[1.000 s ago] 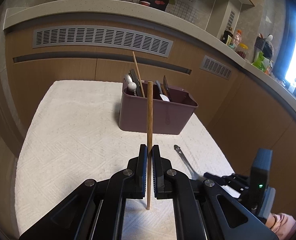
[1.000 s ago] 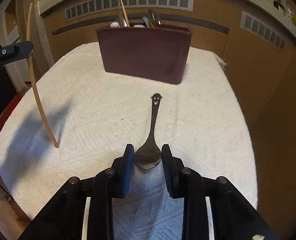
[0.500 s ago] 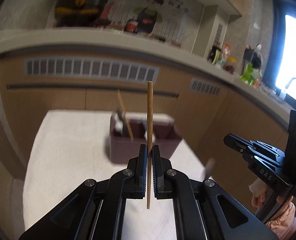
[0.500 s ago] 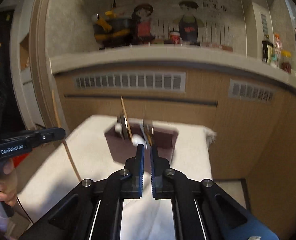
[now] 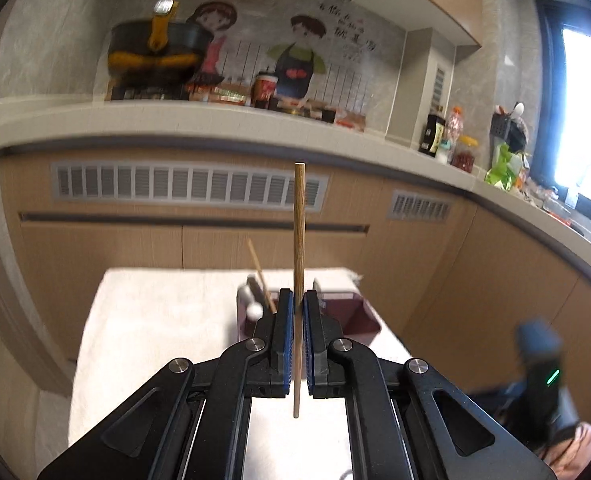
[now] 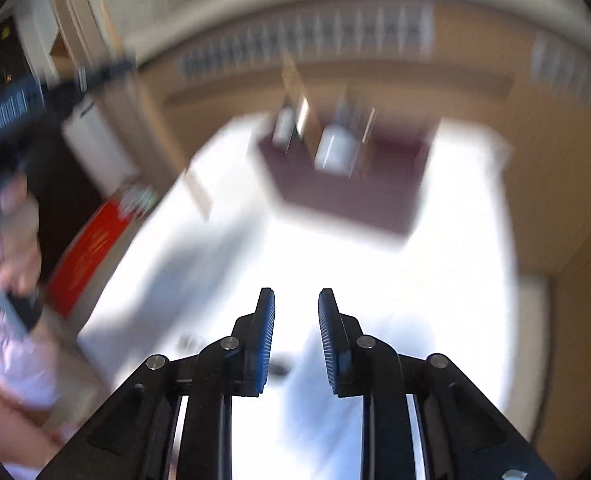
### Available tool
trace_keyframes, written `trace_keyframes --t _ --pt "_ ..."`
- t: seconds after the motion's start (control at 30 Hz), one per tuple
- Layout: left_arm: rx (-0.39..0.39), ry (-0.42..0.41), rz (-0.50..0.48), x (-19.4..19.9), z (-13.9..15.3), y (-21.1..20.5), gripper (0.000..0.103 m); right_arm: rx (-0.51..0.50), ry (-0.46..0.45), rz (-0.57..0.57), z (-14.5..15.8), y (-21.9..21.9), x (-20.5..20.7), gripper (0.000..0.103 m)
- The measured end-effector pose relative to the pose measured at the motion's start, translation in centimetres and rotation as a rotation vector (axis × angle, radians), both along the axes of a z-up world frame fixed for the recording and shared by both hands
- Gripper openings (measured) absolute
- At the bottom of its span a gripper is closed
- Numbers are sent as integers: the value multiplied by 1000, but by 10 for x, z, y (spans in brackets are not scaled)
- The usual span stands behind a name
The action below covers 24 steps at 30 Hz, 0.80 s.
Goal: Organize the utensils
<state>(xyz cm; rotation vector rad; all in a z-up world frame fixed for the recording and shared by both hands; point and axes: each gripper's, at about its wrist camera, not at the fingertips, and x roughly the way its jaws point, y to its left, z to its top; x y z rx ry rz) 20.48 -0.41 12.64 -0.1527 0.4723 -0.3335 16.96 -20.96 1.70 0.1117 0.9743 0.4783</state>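
Observation:
My left gripper (image 5: 298, 300) is shut on a wooden chopstick (image 5: 298, 220), which it holds upright above the white towel (image 5: 155, 320). Just behind its fingers stands the maroon utensil holder (image 5: 355, 316), with another chopstick and several utensils in it. The right wrist view is badly blurred. There my right gripper (image 6: 296, 300) hangs over the towel (image 6: 455, 280) in front of the holder (image 6: 355, 196). Its jaws are opening and nothing is between them. A small dark shape (image 6: 279, 368) lies on the towel beside the left finger. I cannot tell whether it is the spoon.
Wooden cabinet fronts with vent grilles run behind the table, under a counter (image 5: 215, 120) crowded with bottles and pots. A person's hand (image 6: 11, 232) holds the left gripper at the table's left edge. Something red (image 6: 91, 248) lies low beside that edge.
The left gripper rose with the chopstick, its tip lifting off the towel. The right gripper shut around the spoon's bowl and lifted; its jaws now stand apart with no spoon between them.

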Motion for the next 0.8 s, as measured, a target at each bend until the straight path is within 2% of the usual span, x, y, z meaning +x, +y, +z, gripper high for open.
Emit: trace_keyframes --t 0.03,0.1,0.17,0.23,0.37,0.57,0.6,0.7,0.8 --pt "0 9 3 -1 -5 3 5 22 86 33 -21 7 -3 22" --pt "0 22 10 -5 -14 7 5 29 200 55 -48 18 -9 23" --pt "-2 35 9 -10 -21 12 5 54 278 70 -65 26 -12 23" --pt "-7 48 10 -14 -29 16 5 70 314 58 -76 31 -9 23" --pt "-2 59 34 -25 -42 24 5 39 275 -23 -79 37 8 23" --pt "-28 104 56 -30 -62 39 5 82 246 -161 -77 54 31 47" --pt "-31 111 59 -30 -65 41 5 73 230 -175 -76 56 35 48" --pt "-42 122 68 -32 -71 47 5 -19 163 -198 -74 69 40 49" --pt "-54 132 73 -31 -77 53 5 -161 82 -182 -76 91 41 48"
